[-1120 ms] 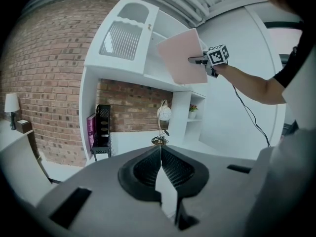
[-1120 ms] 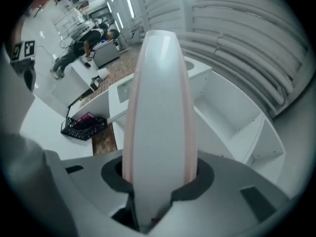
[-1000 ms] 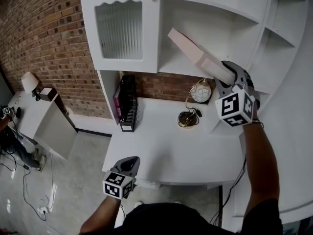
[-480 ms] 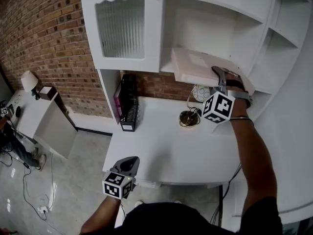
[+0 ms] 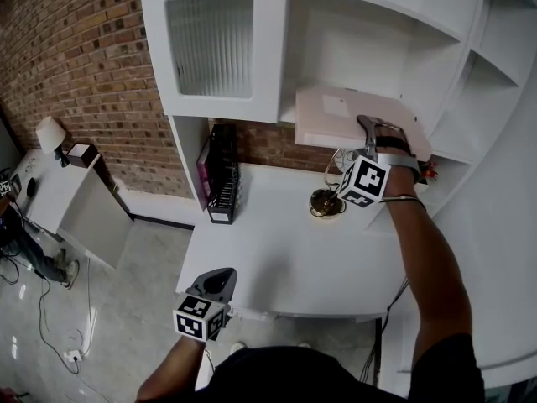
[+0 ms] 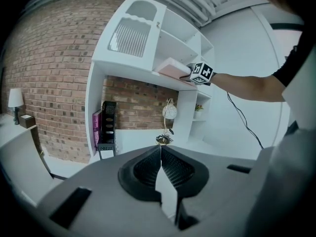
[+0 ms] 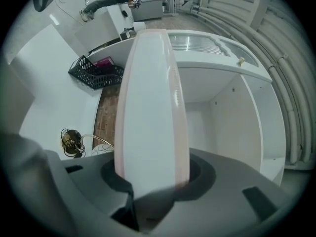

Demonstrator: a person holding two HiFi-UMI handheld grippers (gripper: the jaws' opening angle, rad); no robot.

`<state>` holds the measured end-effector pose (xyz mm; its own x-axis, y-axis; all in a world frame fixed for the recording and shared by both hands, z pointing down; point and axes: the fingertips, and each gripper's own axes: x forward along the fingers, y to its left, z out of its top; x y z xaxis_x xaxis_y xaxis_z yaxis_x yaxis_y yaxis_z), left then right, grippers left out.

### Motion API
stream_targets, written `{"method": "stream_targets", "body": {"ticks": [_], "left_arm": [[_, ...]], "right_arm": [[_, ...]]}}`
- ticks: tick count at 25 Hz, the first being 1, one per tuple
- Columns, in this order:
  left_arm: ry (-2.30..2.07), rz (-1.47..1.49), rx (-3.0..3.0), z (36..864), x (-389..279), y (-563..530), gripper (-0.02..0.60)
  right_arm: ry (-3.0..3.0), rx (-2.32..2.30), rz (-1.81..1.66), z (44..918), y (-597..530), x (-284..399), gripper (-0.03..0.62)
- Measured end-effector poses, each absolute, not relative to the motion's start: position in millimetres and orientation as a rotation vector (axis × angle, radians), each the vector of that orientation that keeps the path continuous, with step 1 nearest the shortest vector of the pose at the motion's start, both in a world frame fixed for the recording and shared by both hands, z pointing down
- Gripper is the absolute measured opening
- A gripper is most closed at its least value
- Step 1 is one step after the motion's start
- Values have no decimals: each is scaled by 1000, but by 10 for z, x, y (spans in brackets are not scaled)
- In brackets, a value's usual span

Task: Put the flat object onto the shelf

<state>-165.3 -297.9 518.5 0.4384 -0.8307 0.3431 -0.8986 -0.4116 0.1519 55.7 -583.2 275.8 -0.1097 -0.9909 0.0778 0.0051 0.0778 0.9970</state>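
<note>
Pink flat object [image 5: 336,114] clamped in right gripper [image 5: 373,133], level at shelf [image 5: 449,149] front; push deeper, keep flat, release once resting. Left gripper [image 5: 222,277] closed, empty.

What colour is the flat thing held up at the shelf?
The flat object is pale pink, best seen in the head view.

The flat box [image 5: 336,116] lies on the shelf [image 5: 447,147], rack [image 5: 222,179] on desk [image 5: 285,250] below.
</note>
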Motion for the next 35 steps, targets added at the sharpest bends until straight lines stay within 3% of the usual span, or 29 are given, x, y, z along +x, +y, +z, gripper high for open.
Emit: {"method": "stream_targets", "body": {"ticks": [18,19,21,29,35], "left_arm": [[-1478,313,2363,5258,-1639,-3104,6],[-1476,314,2365,5262,-1629,-3107,6],[-1472,315,2368,5270,-1619,-3106,6],[-1449,314,2383,5280,-1552,-3107,6],[-1422,328,2395,5305,-1490,-3072,5]], "right_arm": [[-1403,1010,-1146,2922,-6064,444,212],[-1406,1003,-1140,2940,-6050,445,267],[-1408,996,-1143,2954,-5992,426,304],[-1444,1079,-1206,2781,-5590,417,303],[-1440,1133,-1239,2715,-5293,537,237]]}}
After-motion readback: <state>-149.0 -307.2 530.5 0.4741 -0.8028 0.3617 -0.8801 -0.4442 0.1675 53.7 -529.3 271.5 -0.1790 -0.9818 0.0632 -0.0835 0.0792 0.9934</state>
